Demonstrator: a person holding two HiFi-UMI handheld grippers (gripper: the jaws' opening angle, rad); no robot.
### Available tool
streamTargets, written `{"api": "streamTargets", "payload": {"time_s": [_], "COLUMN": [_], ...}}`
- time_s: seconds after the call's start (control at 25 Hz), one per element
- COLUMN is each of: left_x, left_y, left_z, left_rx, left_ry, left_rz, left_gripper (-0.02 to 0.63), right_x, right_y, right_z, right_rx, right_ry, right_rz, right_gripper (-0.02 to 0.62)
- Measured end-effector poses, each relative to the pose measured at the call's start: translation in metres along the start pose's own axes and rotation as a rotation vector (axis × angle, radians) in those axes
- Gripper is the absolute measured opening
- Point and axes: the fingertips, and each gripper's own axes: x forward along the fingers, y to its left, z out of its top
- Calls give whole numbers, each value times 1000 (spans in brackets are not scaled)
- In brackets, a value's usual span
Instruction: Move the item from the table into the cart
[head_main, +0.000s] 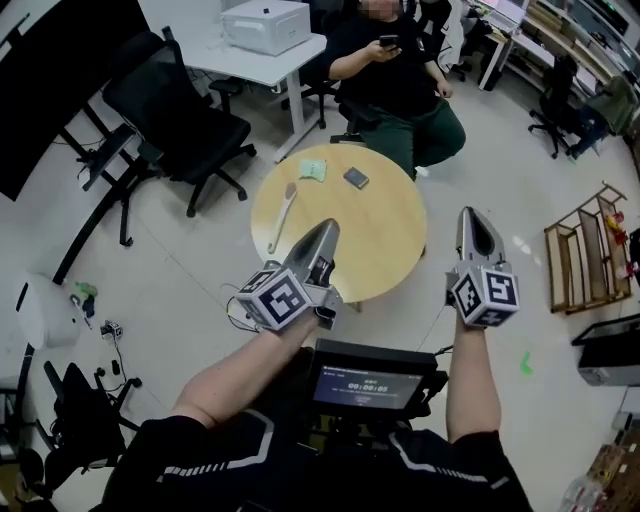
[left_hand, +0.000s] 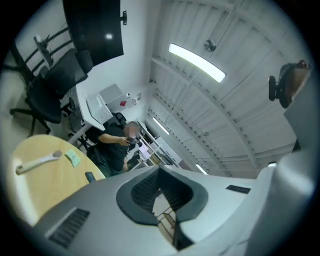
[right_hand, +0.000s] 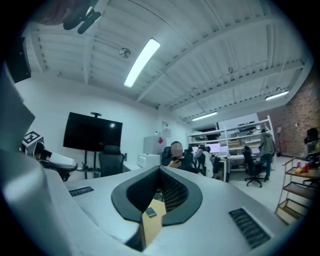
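Three items lie on the round wooden table (head_main: 385, 245): a white long-handled tool (head_main: 281, 214), a pale green pad (head_main: 313, 170) and a small dark flat object (head_main: 356, 178). My left gripper (head_main: 328, 232) hovers over the table's near left part, shut and holding nothing. My right gripper (head_main: 474, 218) is also shut and holding nothing, just off the table's right rim. The left gripper view shows that gripper (left_hand: 160, 170) tilted upward, with the white tool (left_hand: 40, 162), the green pad (left_hand: 74, 159) and the dark object (left_hand: 90, 176) low at left. The dark object (right_hand: 150, 212) shows below the right gripper (right_hand: 160, 170).
A seated person (head_main: 395, 75) holding a phone is just behind the table. A black office chair (head_main: 175, 115) and a white desk (head_main: 262, 55) stand at the back left. A wooden rack-like cart (head_main: 585, 260) stands on the floor at right, and cables lie at left.
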Motion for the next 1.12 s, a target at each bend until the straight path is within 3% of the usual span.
{"api": "streamTargets", "payload": {"time_s": [0.16, 0.24, 0.44, 0.56, 0.76, 0.84, 1.0, 1.12], "left_x": [7, 15, 38, 59, 112, 135, 178, 207], "left_y": [50, 84, 175, 221, 288, 310, 348, 377], "left_z": [33, 55, 107, 122, 105, 96, 66, 39], "left_rx": [146, 194, 221, 258, 271, 263, 196, 189], "left_ry": [19, 44, 108, 190, 370, 413, 519, 558], "left_rz": [151, 210, 310, 362, 473, 498, 583, 665], "left_gripper": [0, 0, 0, 0, 15, 35, 38, 38], "right_x": [82, 131, 247, 310, 396, 427, 473, 495], "right_y": [35, 55, 97, 112, 104, 94, 69, 44], "right_z": [-20, -30, -66, -88, -142, -169, -227, -281], "right_rx": [-6, -20, -42, -53, -63, -71, -93, -109], "right_ry": [63, 96, 214, 302, 454, 518, 662, 765], "right_rz": [154, 205, 299, 351, 429, 462, 547, 614], "right_gripper": [3, 54, 55, 155, 162, 219, 249, 249]}}
